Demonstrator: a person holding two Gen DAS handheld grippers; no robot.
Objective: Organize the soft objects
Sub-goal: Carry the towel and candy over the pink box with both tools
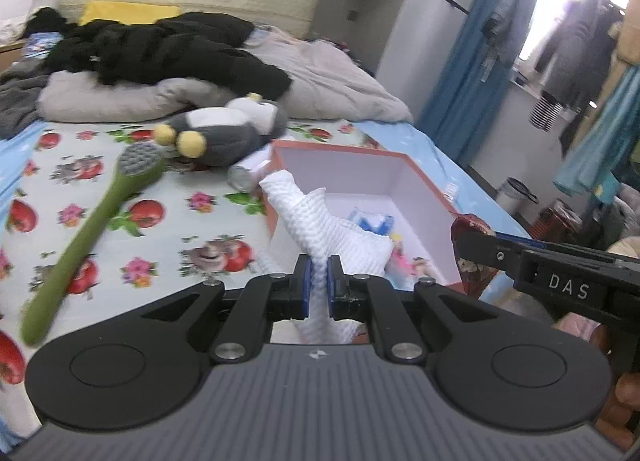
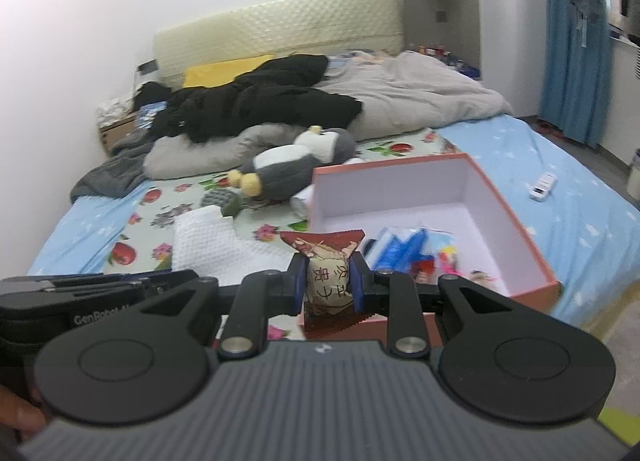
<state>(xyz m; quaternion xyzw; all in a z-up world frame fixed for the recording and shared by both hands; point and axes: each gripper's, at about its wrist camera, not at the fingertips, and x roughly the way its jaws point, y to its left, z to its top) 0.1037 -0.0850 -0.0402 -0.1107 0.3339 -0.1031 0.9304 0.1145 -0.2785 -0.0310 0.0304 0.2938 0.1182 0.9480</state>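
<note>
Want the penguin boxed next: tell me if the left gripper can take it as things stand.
Probably not yet: the left gripper is shut on the white cloth. The way to the plush penguin looks free otherwise.

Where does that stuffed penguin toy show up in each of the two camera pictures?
Left wrist view: the penguin toy lies on the bed at upper centre, just left of the box's far corner.
Right wrist view: the penguin toy lies at centre, behind the box's left corner.
Shared landmark: the pink box.
</note>
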